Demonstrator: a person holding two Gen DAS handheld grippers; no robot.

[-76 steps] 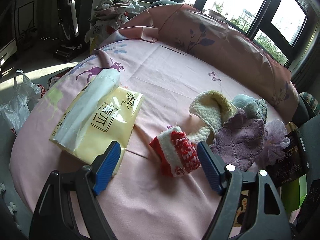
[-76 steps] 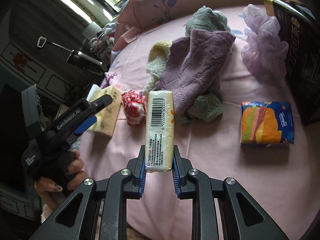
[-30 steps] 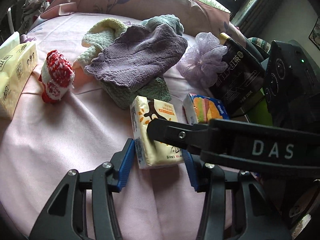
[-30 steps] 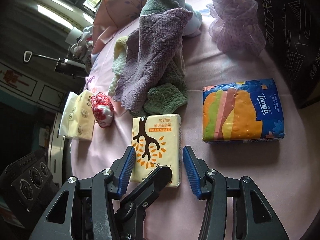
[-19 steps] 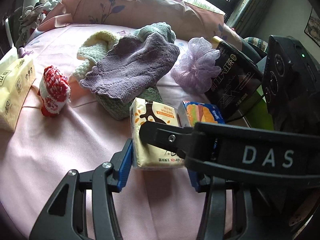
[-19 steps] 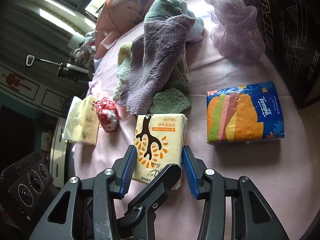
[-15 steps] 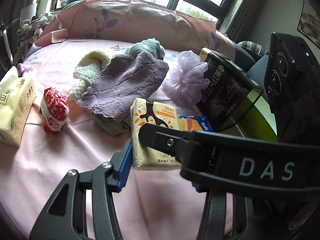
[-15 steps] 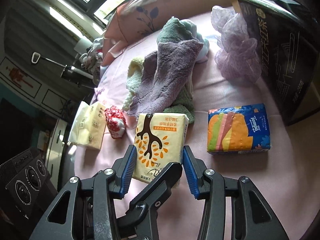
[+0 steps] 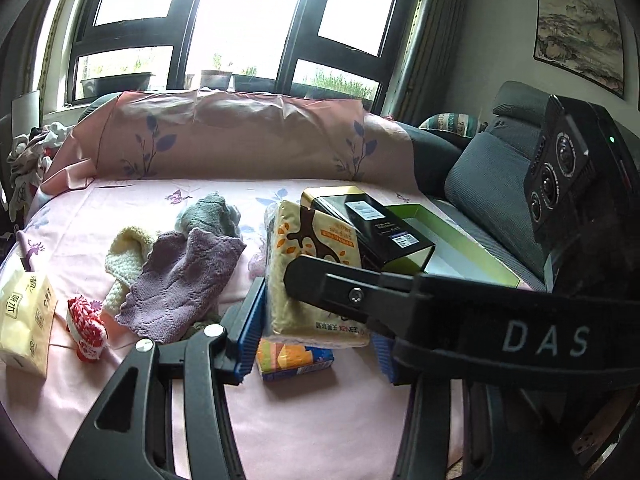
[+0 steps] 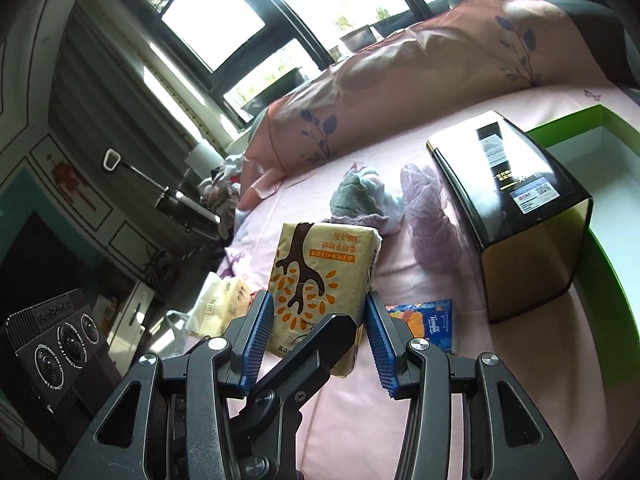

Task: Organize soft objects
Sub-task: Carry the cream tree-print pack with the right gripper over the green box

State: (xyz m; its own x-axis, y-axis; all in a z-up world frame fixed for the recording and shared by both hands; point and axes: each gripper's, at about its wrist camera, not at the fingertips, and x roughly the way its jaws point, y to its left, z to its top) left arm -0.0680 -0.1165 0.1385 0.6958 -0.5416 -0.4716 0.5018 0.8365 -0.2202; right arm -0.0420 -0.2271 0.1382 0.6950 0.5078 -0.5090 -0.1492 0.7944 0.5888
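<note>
- Two tongs meet on one yellow tissue pack [image 9: 310, 276]: the left tongs [image 9: 316, 332] and the right tongs [image 10: 320, 332] each have it between their blue pads, partly closed on it, and it is lifted clear of the pink sheet.
- Under everything lies a bed [image 9: 304, 420] spread with a pink sheet printed with deer and butterflies; a long pink pillow [image 9: 240, 136] with purple leaf sprigs runs along its far edge.
- Beyond the pillow stands a wide black-framed window [image 9: 240, 32], bright with daylight; a framed landscape picture [image 9: 580, 20] hangs on the right wall.
- On the sheet to the left sit a purple knitted cloth [image 9: 188, 280], a cream knit piece [image 9: 124, 256] and a grey-green towel [image 9: 208, 212], heaped together.
- Further left are a red-and-white knitted item [image 9: 86, 328] and a pale yellow tissue bag [image 9: 24, 320], the bag cut off by the edge of the view.
- A blue-and-orange tissue packet [image 9: 294, 358] lies on the sheet just below the lifted pack, partly hidden by it.
- A black and gold box [image 10: 516, 216] stands to the right, beside a green-rimmed white tray [image 10: 600, 152].
- A purple mesh sponge [image 10: 430, 220] lies left of the box; in the left wrist view the pack hides nearly all of it.
- The right pad of the left tongs is mostly covered by the other tool's arm.
</note>
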